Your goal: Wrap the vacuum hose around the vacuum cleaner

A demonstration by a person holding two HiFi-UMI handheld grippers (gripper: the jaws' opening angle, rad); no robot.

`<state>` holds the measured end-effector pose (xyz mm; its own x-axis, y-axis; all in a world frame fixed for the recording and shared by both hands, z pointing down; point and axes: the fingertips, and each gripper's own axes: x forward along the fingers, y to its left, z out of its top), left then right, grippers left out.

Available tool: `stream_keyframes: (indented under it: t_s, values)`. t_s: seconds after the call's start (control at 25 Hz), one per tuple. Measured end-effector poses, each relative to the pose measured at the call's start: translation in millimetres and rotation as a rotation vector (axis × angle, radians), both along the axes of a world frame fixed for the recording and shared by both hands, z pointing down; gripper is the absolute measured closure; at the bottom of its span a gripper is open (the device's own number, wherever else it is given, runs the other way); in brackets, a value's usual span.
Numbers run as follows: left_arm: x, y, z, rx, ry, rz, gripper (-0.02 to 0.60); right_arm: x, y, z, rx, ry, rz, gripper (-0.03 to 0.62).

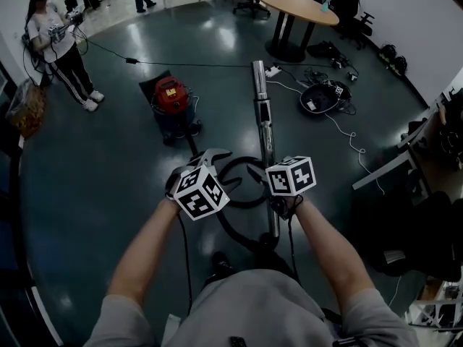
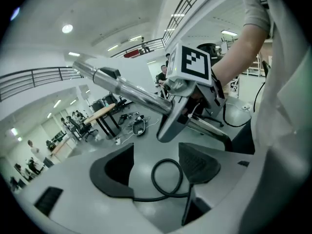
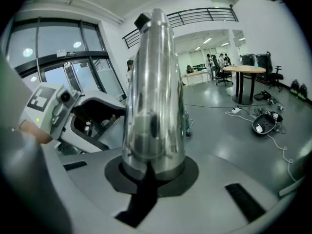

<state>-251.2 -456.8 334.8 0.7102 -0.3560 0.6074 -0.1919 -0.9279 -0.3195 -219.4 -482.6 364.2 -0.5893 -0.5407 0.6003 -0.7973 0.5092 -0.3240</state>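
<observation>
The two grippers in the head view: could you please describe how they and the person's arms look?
The left gripper and right gripper each have a pale grey body, dark-padded tongs and a white cube printed with black square markers. A thin black cable trails back from each along the forearm. The person wears a grey short-sleeved shirt, leaving the forearms uncovered.

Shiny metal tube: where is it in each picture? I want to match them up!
Head view: the metal tube runs straight up the middle.
Left gripper view: it slants from the upper left down to the centre.
Right gripper view: huge, upright, dead centre.
Shared landmark: the round wooden table, top right in the head view, left of middle in the left gripper view, at the right in the right gripper view.
</observation>
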Motion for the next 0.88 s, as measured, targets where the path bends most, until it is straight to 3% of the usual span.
stream_keyframes:
  t_s: [0.32,0.44,0.72,0.88]
  values:
    - [1,-36,-54,0.295,-0.114,-0.060,0.288,-8,-16,21,-0.030,0.109,-0.239,0.556]
    - [1,-53,-69,0.372,-0.167,-0.092,0.288,-13,-24,28,-0.042,0.134,-0.342,0.556]
    - [10,-72,-82,0.443,-0.371,-0.158,0.288,-17,-31,43,-0.057,0.209,-0.599,0.556]
    - [15,-82,-69,0.396,-0.493,-0.174,0.288,-14,-35,50,-0.050,0.274,-0.772,0.556]
